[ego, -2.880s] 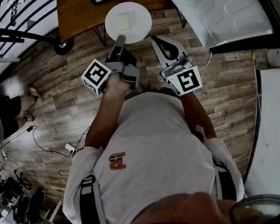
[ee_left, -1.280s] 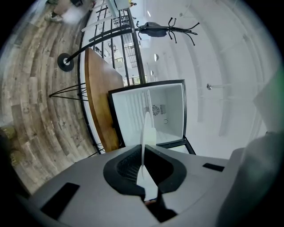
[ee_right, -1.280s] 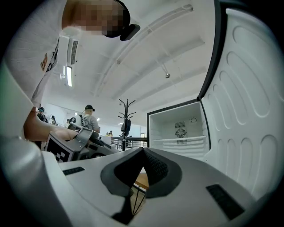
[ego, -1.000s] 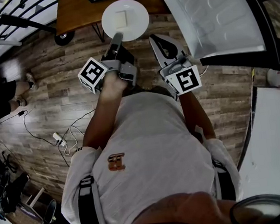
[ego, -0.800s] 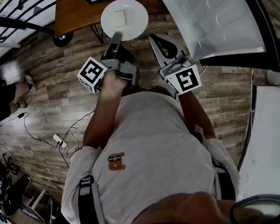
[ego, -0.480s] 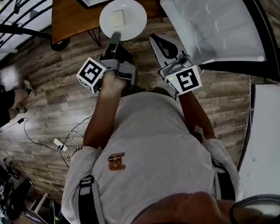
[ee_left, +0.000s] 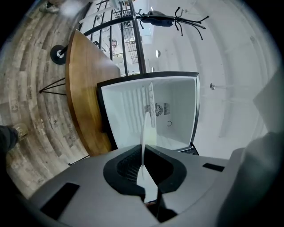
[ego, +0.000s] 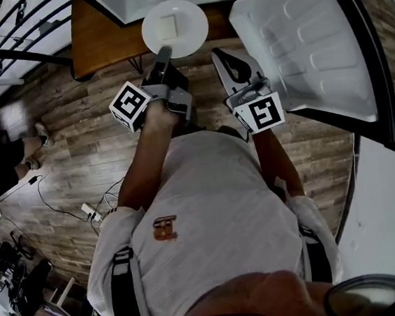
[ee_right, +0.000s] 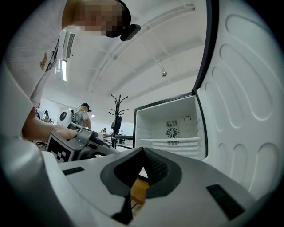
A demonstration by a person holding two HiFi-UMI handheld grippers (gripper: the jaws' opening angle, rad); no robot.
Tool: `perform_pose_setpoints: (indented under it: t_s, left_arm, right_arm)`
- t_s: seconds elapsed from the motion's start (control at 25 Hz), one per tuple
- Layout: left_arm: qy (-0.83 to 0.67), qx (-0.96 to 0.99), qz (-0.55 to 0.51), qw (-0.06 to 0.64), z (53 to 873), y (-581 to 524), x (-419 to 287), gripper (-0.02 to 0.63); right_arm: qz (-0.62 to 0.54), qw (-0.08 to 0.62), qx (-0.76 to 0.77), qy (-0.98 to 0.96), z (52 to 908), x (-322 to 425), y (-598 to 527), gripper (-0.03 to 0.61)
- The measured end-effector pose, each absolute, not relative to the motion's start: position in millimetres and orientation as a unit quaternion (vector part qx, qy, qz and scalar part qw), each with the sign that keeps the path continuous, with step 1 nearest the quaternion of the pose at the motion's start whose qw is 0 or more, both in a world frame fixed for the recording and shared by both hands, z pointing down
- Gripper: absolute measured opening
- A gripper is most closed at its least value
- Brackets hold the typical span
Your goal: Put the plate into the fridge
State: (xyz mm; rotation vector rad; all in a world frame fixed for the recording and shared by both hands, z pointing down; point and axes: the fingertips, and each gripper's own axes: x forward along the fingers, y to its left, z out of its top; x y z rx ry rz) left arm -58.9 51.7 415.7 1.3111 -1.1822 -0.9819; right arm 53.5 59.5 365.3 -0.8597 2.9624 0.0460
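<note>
Left gripper (ego: 165, 52): pinching the plate's (ego: 175, 28) near rim, pointing level, forearm stretched forward.
Right gripper (ego: 220, 56): jaws pressed together, empty, level beside the left.
Plate: held flat over the wooden table's (ego: 100, 31) near edge, before the open fridge (ee_left: 171, 111).
Fridge door (ego: 305, 44): swung wide, right.

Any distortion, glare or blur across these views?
Head view: fisheye bows the fridge door, and the plate is nearly blown out white. Left gripper view: heavy barrel distortion, dark corners, plate edge-on and sharp. Right gripper view: fridge crisp, a mosaic patch at top.
</note>
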Motion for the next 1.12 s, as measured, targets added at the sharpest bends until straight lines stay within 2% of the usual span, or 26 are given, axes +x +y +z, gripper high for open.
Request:
perform_pose_setpoints:
  t_s: [0.24, 0.4, 0.6, 1.12]
  left_arm:
    - [-0.501, 0.536, -0.402, 0.547, 429.6, -67.2, -133.1, 0.026]
    - [-0.491, 0.548, -0.389, 0.554, 430.6, -52.8, -114.8, 0.026]
    - [-0.478, 0.556, -0.379, 0.565, 439.3, -97.9, -146.8, 0.026]
    - [-0.457, 0.583, -0.337, 0.581, 449.4, -131.0, -150.9, 0.026]
  right_arm:
    - [0.003, 0.017, -0.283, 0.959, 369.8, -20.8, -60.6, 0.032]
    - [0.003, 0.013, -0.300, 0.954, 370.6, -5.5, -41.4, 0.032]
    - [0.013, 0.024, -0.319, 0.947, 369.4, -41.5, -82.5, 0.032]
    - [0.005, 0.000, -0.365, 0.931, 386.0, -48.1, -107.3, 0.032]
